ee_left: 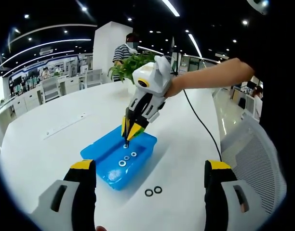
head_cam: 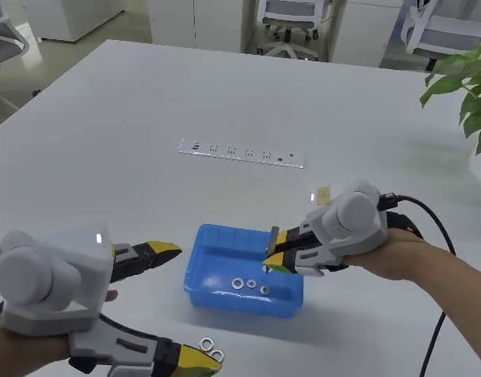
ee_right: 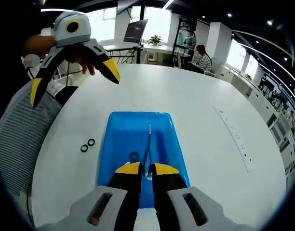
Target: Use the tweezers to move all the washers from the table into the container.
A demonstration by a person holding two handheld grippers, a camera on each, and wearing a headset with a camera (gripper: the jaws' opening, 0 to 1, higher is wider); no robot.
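Three washers [head_cam: 251,283] lie in the blue container [head_cam: 240,303], along its front wall. Two more washers [head_cam: 207,343] remain on the table [head_cam: 146,118], side by side, just off the container's front left corner and toward the table's near edge. My right claw [head_cam: 273,261] is clenched on the tweezers [ee_right: 149,139], their tips hanging over the container's inside. Whether those tips carry a washer, I cannot tell. My left claw [head_cam: 187,306] is released, jaws wide, holding nothing. Assessment: three delivered, at least two outstanding.
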